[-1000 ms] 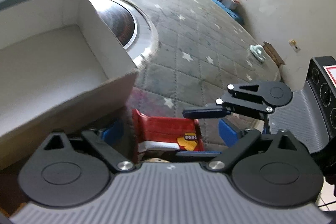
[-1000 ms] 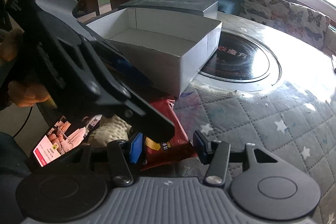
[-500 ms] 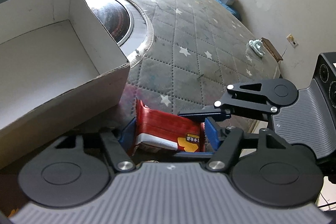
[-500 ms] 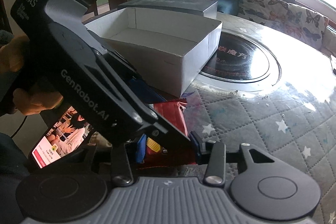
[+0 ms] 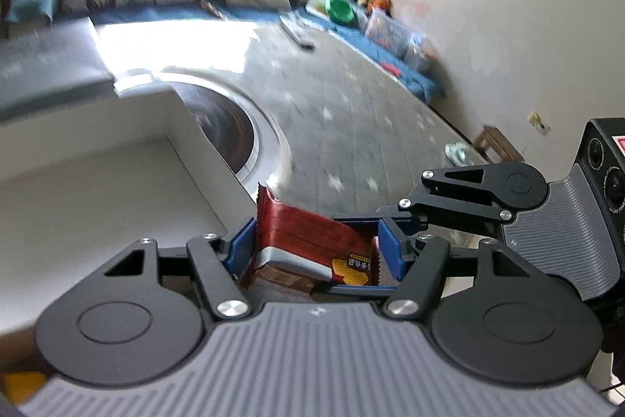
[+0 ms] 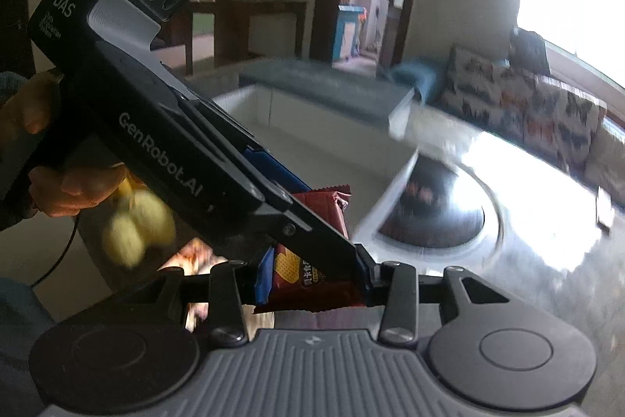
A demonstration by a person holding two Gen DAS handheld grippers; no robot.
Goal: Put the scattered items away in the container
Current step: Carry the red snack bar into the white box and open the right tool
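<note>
"GenRobot.AI" on left gripper (image 6: 312, 260)

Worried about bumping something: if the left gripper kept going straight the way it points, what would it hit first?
Probably the quilted table cover, just right of the white box's corner. The left gripper holds the red snack packet; depth is unclear.

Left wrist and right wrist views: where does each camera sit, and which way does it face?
Left wrist: on the left gripper, facing the white box, starred table and sofa; the right gripper enters from the right.
Right wrist: on the right gripper, facing box and doorway; left gripper and a hand show.
Shared: red snack packet, gripped by both.
</note>
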